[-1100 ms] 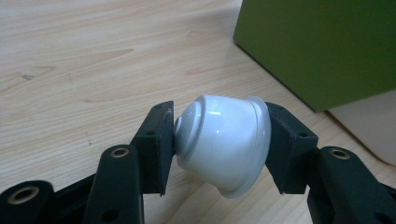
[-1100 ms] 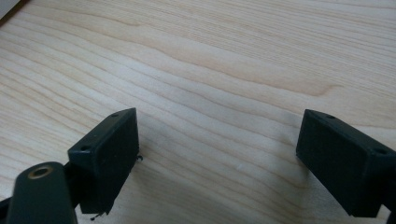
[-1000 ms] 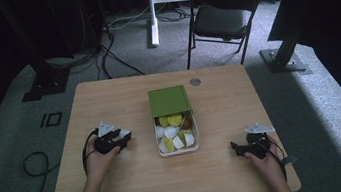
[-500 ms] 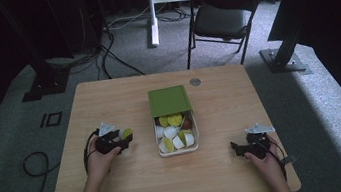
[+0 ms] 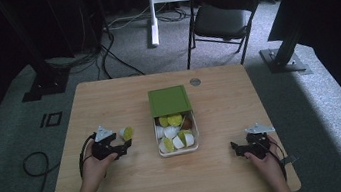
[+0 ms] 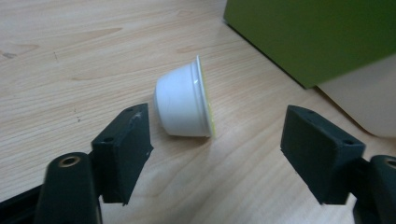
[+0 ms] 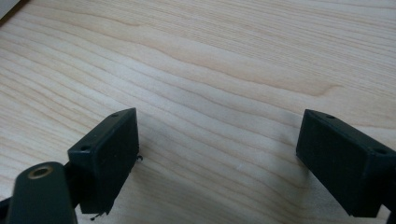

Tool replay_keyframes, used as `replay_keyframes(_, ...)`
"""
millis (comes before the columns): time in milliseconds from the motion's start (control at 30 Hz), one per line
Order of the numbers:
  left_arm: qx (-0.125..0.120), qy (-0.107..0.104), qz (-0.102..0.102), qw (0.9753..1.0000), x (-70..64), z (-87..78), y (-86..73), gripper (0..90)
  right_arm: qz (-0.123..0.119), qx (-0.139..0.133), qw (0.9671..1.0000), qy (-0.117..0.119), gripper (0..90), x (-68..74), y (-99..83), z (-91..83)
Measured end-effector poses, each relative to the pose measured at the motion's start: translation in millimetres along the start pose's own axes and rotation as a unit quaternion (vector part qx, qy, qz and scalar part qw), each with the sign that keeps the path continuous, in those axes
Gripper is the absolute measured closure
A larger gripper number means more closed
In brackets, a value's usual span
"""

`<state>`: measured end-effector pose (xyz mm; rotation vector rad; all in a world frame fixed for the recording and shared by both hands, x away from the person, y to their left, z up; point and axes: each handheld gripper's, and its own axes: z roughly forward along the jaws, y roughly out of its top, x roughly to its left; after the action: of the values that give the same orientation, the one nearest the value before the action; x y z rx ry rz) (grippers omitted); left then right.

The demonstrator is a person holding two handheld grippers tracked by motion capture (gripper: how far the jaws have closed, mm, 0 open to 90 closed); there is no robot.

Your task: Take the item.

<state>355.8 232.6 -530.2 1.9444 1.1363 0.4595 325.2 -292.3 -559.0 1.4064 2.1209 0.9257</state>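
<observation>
A small white cup with a yellow lid (image 6: pixel 184 105) lies on its side on the wooden table, just beyond my left gripper (image 6: pixel 219 154), whose jaws stand open around empty air. From above, this cup (image 5: pixel 125 132) rests a little ahead of the left gripper (image 5: pixel 124 144), left of the box. The open box (image 5: pixel 178 150) holds several white and yellow cups, with its green lid (image 5: pixel 169 100) lying over the far half. My right gripper (image 7: pixel 215 158) is open over bare wood, near the table's front right (image 5: pixel 236 147).
The green lid (image 6: pixel 317 37) and the box's pale wall (image 6: pixel 364 102) stand close to the right of the lying cup. A small round grommet (image 5: pixel 195 81) sits near the table's far edge. A black chair (image 5: pixel 220 15) stands beyond the table.
The cup that was at the left gripper's jaws now lies free on the table. The left gripper has drawn back slightly. The right gripper has stayed put.
</observation>
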Motion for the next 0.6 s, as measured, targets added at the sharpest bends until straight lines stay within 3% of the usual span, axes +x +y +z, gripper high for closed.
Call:
replay_keyframes(300,-0.009,-0.018,0.031,0.9993,-8.2,-28.7,-16.5,20.3,-0.001,0.000,1.0000,0.000,12.9,-0.2,-0.1,0.0)
replay_keyframes(467,-0.007,-0.017,0.035,0.9992,-9.7,-43.1,-28.3,18.7,-0.001,0.000,1.0000,0.000,12.9,-0.2,0.0,0.0)
replay_keyframes(600,-0.002,-0.019,0.050,0.9986,-8.1,-52.0,-36.8,18.6,-0.002,0.000,1.0000,0.000,12.9,-0.2,0.0,0.0)
